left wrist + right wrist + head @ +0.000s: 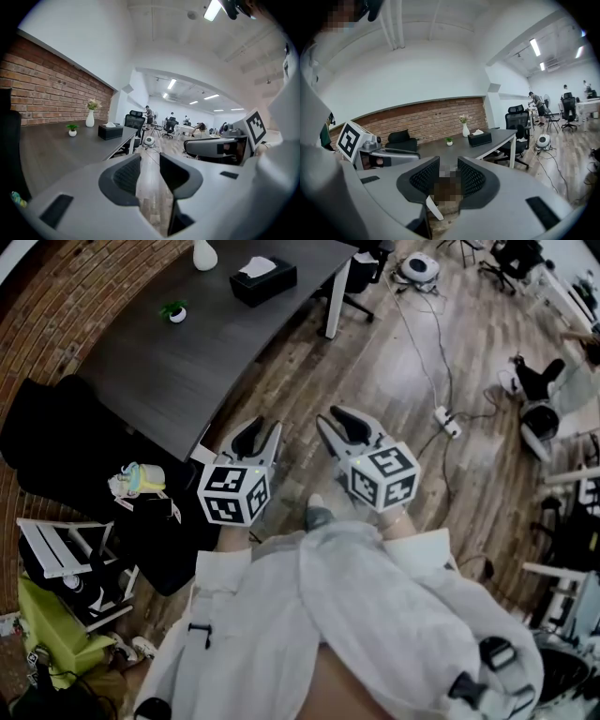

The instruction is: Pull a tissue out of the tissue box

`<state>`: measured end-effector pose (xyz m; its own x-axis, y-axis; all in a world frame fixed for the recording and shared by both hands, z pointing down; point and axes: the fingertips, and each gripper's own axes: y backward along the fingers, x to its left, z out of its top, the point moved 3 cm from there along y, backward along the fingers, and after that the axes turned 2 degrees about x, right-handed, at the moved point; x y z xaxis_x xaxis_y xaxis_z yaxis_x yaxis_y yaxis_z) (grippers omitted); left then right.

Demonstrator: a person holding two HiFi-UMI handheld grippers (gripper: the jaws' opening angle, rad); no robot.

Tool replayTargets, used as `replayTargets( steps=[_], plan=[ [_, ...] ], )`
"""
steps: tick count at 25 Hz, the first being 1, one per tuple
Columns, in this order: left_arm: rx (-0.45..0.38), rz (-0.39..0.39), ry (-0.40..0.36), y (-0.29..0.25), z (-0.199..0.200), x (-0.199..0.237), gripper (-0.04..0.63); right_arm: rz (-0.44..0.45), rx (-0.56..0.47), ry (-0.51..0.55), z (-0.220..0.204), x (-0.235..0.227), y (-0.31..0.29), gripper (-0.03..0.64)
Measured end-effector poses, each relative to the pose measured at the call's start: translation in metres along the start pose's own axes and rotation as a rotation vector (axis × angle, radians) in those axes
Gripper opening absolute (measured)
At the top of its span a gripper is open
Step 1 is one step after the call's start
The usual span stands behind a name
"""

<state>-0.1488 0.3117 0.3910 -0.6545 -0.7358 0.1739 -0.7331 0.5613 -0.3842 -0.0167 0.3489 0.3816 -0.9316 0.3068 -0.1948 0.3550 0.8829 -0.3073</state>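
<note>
The black tissue box (262, 279) stands far off on the dark desk (169, 362), a white tissue sticking out of its top. It also shows small in the left gripper view (110, 131) and the right gripper view (480, 138). Both grippers are held over the wooden floor, short of the desk and close to the person's body. My left gripper (255, 435) (150, 161) is open, with only floor showing between its jaws. My right gripper (330, 416) (448, 164) is open too and holds nothing.
A white vase (204, 254) and a small potted plant (176, 311) share the desk. A power strip (448, 421) with cables lies on the floor to the right. Black seating (47, 442) and clutter crowd the left; office chairs (361, 268) stand beyond the desk.
</note>
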Motion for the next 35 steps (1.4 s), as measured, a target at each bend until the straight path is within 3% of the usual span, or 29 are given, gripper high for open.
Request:
replayTargets(
  steps=[7, 21, 30, 35],
  plan=[
    [-0.008, 0.007, 0.006, -0.064, 0.031, 0.007, 0.112, 0.002, 0.003, 0.022, 0.025, -0.057, -0.031, 0.097],
    [0.077, -0.023, 0.042, -0.128, 0.025, 0.033, 0.11, -0.025, 0.07, -0.051, 0.007, -0.108, -0.072, 0.097],
    [0.077, -0.084, 0.018, -0.201, 0.064, 0.062, 0.11, -0.078, 0.068, -0.063, 0.03, -0.16, -0.12, 0.097],
    [0.066, -0.093, 0.019, -0.238, 0.091, 0.1, 0.11, -0.053, 0.072, -0.053, 0.059, -0.179, -0.177, 0.097]
  ],
)
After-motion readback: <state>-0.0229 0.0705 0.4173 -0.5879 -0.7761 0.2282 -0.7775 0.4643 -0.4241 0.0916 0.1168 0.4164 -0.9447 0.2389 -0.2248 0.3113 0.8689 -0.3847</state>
